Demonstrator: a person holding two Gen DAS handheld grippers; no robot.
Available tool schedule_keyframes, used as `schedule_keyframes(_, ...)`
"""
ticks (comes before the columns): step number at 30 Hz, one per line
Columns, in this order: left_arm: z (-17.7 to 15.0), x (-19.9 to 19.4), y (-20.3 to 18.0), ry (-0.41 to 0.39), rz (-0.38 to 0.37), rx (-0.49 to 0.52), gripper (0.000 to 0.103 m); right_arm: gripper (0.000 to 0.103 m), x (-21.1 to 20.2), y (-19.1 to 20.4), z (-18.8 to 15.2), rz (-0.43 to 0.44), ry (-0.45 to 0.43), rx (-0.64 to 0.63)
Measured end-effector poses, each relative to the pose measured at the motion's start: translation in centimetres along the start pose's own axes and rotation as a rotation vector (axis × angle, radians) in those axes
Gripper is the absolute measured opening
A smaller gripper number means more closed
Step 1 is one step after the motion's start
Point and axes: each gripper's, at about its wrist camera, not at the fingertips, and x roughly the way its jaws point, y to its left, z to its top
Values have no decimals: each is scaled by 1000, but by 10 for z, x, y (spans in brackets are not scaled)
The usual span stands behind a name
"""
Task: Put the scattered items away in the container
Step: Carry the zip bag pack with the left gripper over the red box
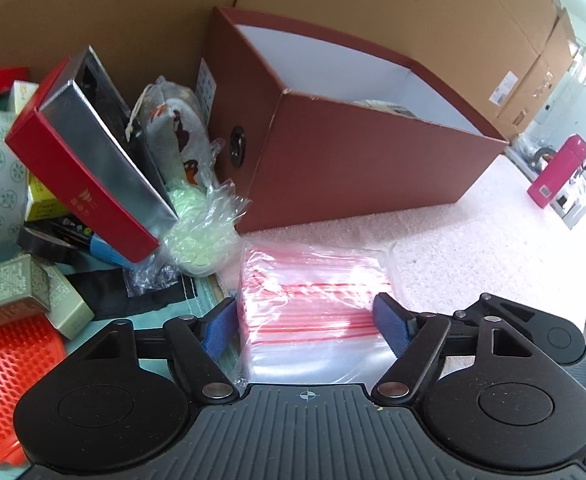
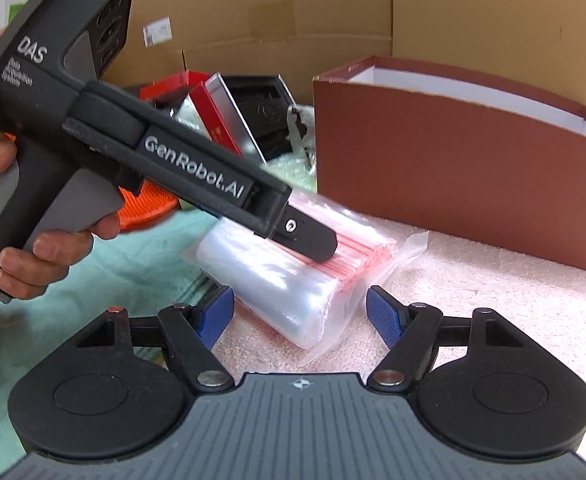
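At far left, clutter pile: a red-and-silver rectangular sleeve box point(image 1: 89, 168) leans over a black tape roll point(image 1: 49, 242) and a crinkled clear bag of pale green pieces point(image 1: 199, 232); any sideways sweep could topple it.
Left gripper point(image 1: 307, 322): its blue-padded fingers point(image 1: 221, 326) stand wide, one on each side of the clear pack of red-striped zip bags point(image 1: 313, 308), seemingly just touching its sides, not yet squeezing.
Zip-bag pack: lies flat on the pink towelled tabletop point(image 1: 473, 248), just in front of the dark red cardboard container point(image 1: 365, 160).
Slip risk: I judge the slick, soft film may bulge or slide out when squeezed, or the loose outer bag alone gets caught.
Container risk: the tall front wall could snag a low carry.
Right gripper point(image 2: 299, 318): wide open, empty, hovering near the pack's end; crowding could bump the left gripper.
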Motion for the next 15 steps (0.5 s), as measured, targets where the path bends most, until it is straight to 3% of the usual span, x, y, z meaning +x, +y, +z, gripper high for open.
schedule_keyframes(3,0,2,4,12,-18,-37,75,75,2,6,0,-28,7,-23)
schedule_keyframes(9,-9,-9,-8,6,25,-7,74,66,-7,16,-5,-56,0,-27)
schedule_keyframes(15,-23,-24,-17,14,23,-19,72,62,-29,25,-13,-50,-5,6)
